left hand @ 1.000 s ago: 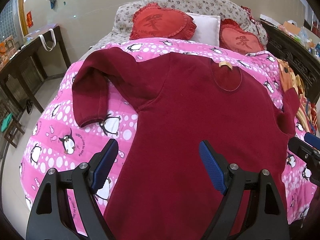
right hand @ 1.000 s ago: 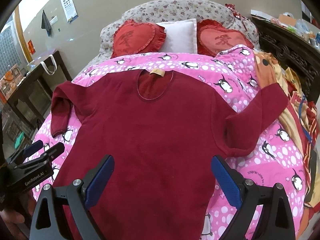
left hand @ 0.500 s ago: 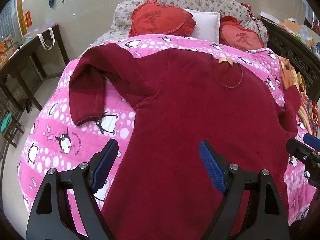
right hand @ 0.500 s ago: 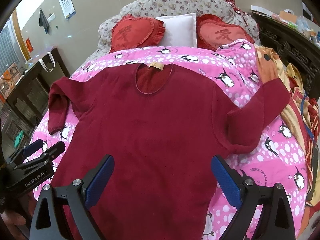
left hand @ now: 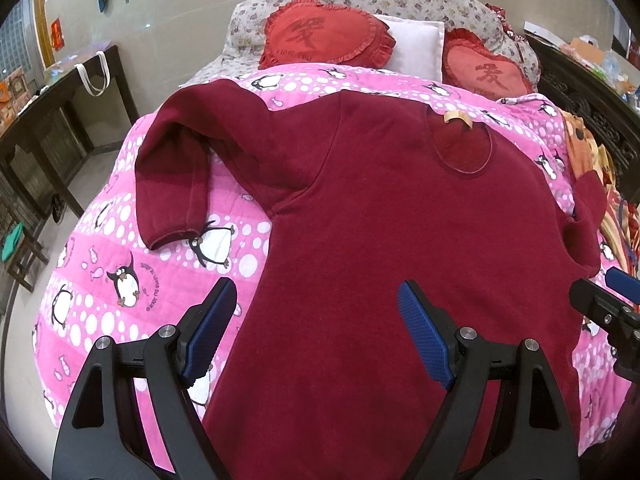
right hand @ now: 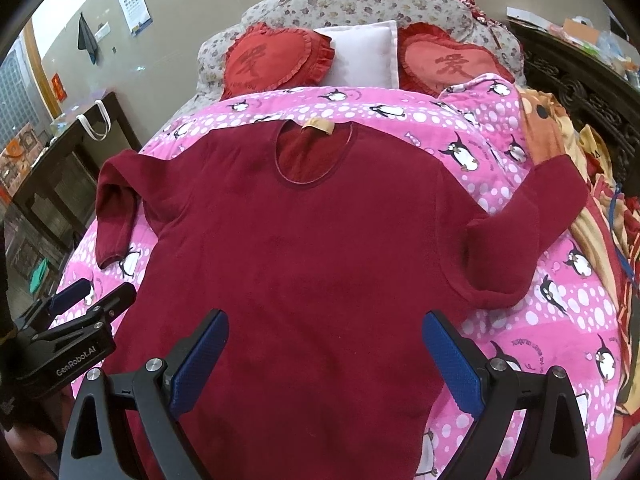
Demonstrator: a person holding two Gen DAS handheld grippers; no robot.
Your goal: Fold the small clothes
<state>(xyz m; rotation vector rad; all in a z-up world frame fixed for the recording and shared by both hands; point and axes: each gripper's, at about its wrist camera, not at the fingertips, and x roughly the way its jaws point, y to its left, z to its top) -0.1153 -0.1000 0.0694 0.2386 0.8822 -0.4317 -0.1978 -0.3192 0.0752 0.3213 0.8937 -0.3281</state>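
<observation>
Left wrist view looks down over a dark red long-sleeved top [left hand: 392, 240] spread flat, front up, on a pink penguin-print quilt [left hand: 120, 248] that covers the bed. The left gripper [left hand: 316, 332] hangs above the lower left part of the garment with its blue-padded jaws spread wide and nothing between them; one pad sits over the quilt just beside the top's side edge, the other over the red cloth. The near sleeve [left hand: 172, 184] bends at the elbow and runs back down toward the hem, its cuff lying on the quilt. A tan label [left hand: 458, 118] shows inside the round neckline. At the right edge of this view the tip of the right gripper [left hand: 600, 304] pokes in beside the far side of the top.

From the right wrist view, the right gripper [right hand: 326, 360] also stands wide apart and empty, hovering over the lower right part of the top [right hand: 304, 264], one pad above the cloth and the other above the hem edge and quilt [right hand: 560, 320]. The far sleeve [right hand: 532, 216] stretches out to the side toward a patterned orange blanket [right hand: 560, 128]. The left gripper [right hand: 92, 300] shows at the left edge, marked GenRobot.AI, its fingers parted a little way near the top's side.

At the head of the bed two red heart cushions [right hand: 276, 60] flank a white pillow [right hand: 364, 54] against a flowered headboard [right hand: 360, 0]. A dark wooden side table [left hand: 52, 120] stands along the wall.
</observation>
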